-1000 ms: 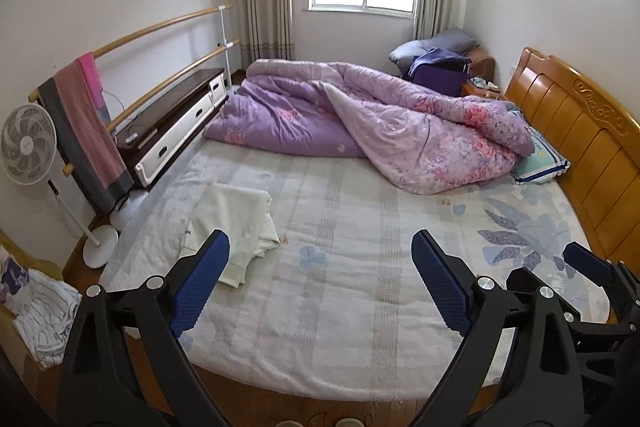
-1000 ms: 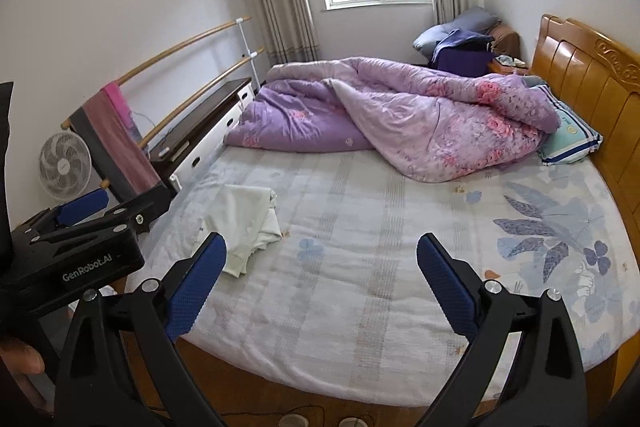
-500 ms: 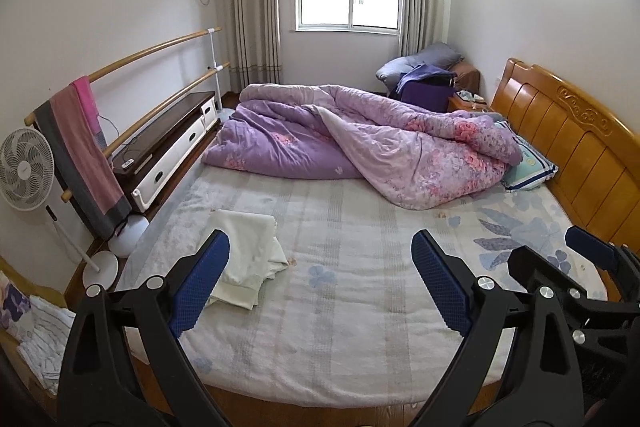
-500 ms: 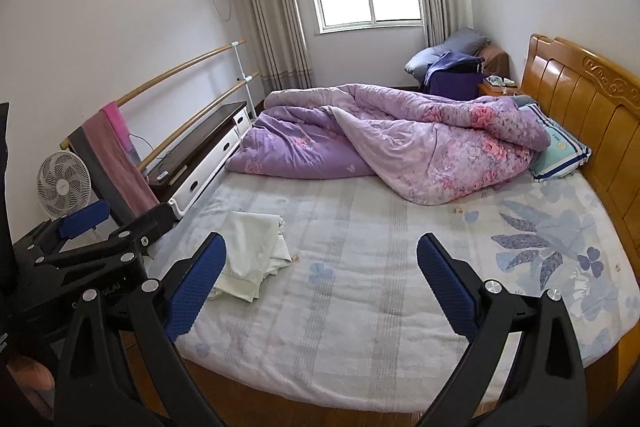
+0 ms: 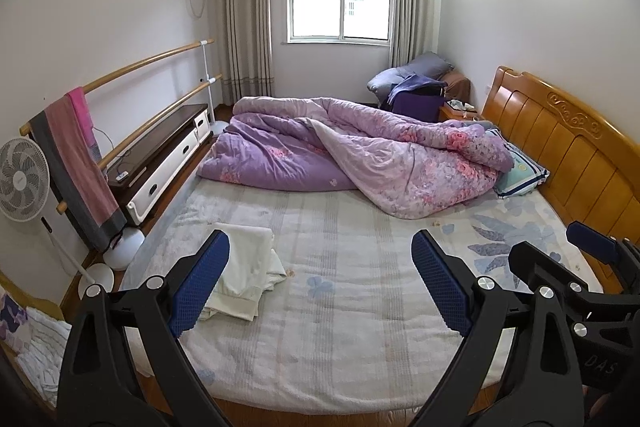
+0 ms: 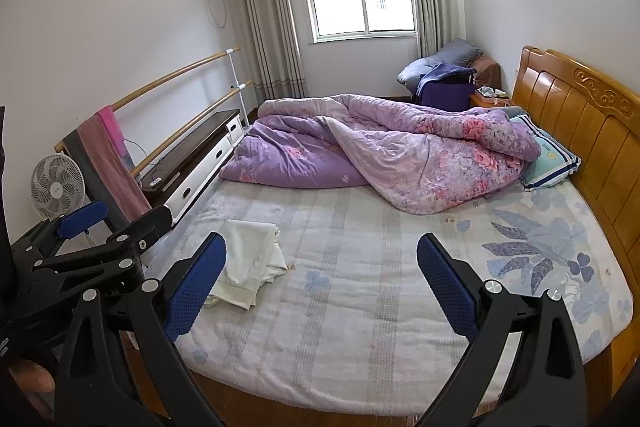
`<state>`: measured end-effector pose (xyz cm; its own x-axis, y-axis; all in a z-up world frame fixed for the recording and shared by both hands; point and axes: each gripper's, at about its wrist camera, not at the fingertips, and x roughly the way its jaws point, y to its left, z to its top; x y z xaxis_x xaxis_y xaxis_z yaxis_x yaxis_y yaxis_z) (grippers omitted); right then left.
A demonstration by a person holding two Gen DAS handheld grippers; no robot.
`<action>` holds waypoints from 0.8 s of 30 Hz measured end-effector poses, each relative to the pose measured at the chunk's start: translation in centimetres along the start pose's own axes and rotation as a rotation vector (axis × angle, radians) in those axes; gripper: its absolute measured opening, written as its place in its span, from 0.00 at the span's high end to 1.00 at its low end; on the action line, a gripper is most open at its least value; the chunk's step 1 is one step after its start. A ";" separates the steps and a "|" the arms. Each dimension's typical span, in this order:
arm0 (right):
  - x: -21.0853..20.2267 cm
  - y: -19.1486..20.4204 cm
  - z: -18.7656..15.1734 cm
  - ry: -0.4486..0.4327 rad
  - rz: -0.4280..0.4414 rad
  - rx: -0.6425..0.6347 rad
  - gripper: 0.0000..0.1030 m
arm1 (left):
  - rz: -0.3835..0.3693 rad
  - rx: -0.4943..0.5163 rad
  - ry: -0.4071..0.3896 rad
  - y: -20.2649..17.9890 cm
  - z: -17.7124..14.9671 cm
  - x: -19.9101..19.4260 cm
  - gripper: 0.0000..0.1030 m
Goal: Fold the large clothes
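Note:
A folded cream-white garment (image 5: 244, 267) lies on the near left part of the bed (image 5: 340, 327); it also shows in the right wrist view (image 6: 248, 263). My left gripper (image 5: 320, 283) is open and empty, held off the foot of the bed, apart from the garment. My right gripper (image 6: 320, 287) is open and empty at about the same distance. The right gripper shows at the right edge of the left wrist view (image 5: 568, 283), and the left gripper at the left edge of the right wrist view (image 6: 92, 247).
A crumpled purple floral quilt (image 5: 360, 159) covers the far half of the bed. A wooden headboard (image 5: 568, 155) is on the right, with a pillow (image 5: 520, 175). On the left stand a fan (image 5: 22, 179), a rail with towels (image 5: 76, 163) and a low cabinet (image 5: 160, 155).
Both grippers have pulled back and risen from the bed, so more of the room and ceiling shows. Both stay open. The garment has not moved.

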<state>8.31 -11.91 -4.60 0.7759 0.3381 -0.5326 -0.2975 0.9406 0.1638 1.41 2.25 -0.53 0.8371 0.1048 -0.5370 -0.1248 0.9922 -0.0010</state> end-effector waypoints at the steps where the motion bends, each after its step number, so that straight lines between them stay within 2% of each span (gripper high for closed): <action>1: -0.1 0.1 -0.1 -0.002 -0.004 -0.001 0.10 | -0.001 0.000 -0.004 0.0 -0.1 -0.1 0.10; 24: -0.1 0.2 0.2 -0.010 -0.015 -0.006 0.10 | 0.010 0.008 -0.019 -0.3 0.8 0.5 0.10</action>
<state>8.25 -11.74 -4.36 0.7858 0.3248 -0.5264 -0.2894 0.9452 0.1512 2.22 2.08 -0.14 0.8459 0.1158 -0.5206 -0.1287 0.9916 0.0113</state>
